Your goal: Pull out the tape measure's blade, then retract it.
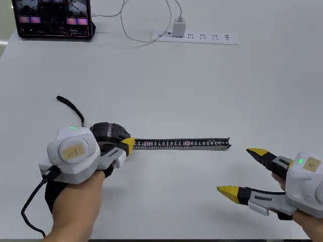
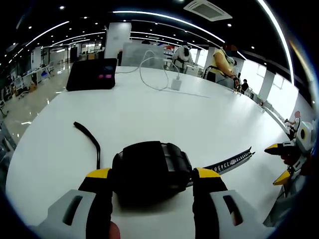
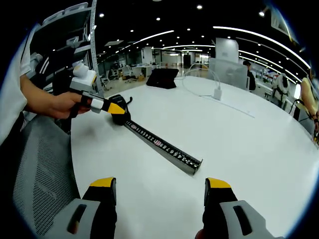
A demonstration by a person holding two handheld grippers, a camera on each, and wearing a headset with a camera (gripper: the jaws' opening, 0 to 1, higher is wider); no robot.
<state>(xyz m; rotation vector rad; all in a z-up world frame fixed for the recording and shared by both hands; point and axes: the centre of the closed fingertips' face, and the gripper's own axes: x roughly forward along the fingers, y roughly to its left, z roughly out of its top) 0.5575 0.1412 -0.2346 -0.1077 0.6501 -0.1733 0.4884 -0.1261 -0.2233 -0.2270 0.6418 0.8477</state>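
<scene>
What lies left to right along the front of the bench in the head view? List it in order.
From the left: left tongs shut on the tape measure case → pulled-out blade → right tongs, open.

Bright overhead lighting, sharp, fisheye-warped edges

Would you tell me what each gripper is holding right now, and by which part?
The left gripper clamps the tape measure by the sides of its case; the right gripper is open and holds nothing.
</scene>
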